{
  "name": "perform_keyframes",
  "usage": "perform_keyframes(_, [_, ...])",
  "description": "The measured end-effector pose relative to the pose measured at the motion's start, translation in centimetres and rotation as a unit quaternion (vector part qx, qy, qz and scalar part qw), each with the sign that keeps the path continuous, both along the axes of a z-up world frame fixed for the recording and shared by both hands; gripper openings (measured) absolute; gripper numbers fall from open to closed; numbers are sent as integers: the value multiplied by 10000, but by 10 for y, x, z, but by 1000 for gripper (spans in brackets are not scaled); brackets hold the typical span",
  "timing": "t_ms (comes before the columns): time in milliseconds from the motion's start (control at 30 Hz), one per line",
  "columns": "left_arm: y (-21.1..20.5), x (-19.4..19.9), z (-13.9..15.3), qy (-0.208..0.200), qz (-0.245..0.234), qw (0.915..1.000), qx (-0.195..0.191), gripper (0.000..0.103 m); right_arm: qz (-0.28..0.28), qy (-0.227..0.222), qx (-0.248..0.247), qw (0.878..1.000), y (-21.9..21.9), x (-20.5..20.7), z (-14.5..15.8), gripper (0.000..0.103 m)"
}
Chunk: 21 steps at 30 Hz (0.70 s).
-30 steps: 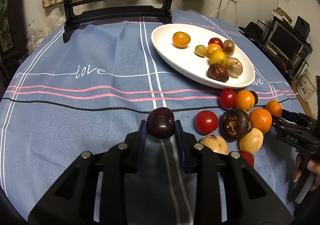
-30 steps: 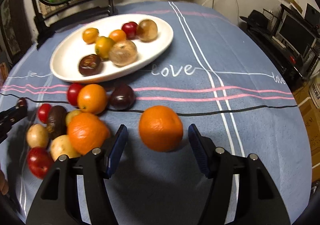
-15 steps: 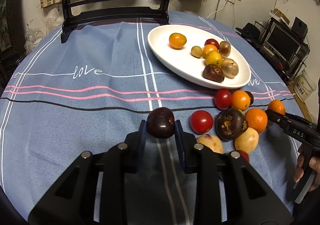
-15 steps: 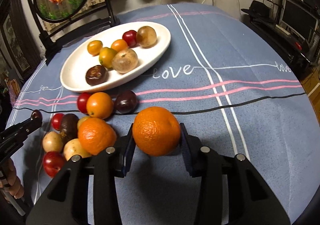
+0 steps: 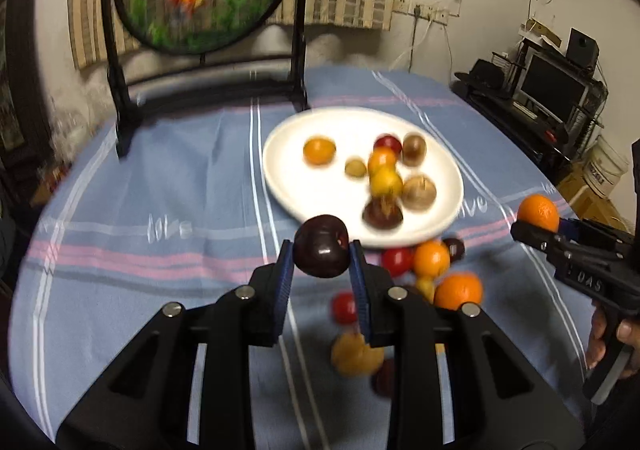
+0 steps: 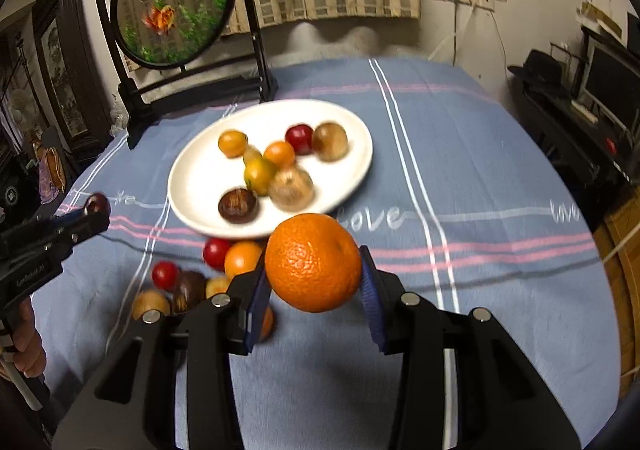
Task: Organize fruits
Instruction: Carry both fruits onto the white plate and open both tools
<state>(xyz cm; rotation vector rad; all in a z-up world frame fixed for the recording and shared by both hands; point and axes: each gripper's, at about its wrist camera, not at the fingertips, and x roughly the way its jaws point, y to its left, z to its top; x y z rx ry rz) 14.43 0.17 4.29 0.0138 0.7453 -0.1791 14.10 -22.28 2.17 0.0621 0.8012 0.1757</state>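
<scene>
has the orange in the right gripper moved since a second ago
Yes. The orange lay on the tablecloth; now the right gripper, jaws just closed on it, holds it lifted near the white plate.

dark plum (image 5: 320, 246) and orange (image 6: 313, 262) held aloft

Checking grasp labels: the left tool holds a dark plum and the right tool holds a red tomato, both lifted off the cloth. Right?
Not quite: the right tool holds an orange, as the right wrist view shows. The left tool does hold the dark plum.
</scene>
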Motion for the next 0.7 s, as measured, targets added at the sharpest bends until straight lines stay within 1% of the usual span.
perform_keyframes(167, [-14, 33, 11, -5, 22, 10000, 31, 28, -2, -126, 33, 9999, -1, 26, 13, 42])
perform_keyframes(233, [-17, 47, 10, 23, 76, 10000, 51, 28, 8, -128, 52, 9999, -1, 41, 15, 42])
perform_keyframes(300, [-19, 63, 3, 145, 110, 9998, 36, 28, 15, -101, 46, 9999, 0, 56, 14, 42])
perform_keyframes(400, [-23, 88, -11, 389, 164, 9990, 141, 28, -56, -26, -78, 10000, 1, 77, 6, 42])
perform_keyframes(467, [-25, 101, -19, 482, 192, 9985, 186, 28, -55, 34, -89, 9999, 3, 91, -1, 42])
perform_keyframes(600, [-25, 121, -33, 674, 260, 9972, 167, 28, -81, 229, -93, 9997, 10, 116, -18, 42])
perform_keyframes(700, [-26, 129, -39, 734, 295, 9966, 209, 28, -108, 297, -150, 9994, 18, 128, -28, 42])
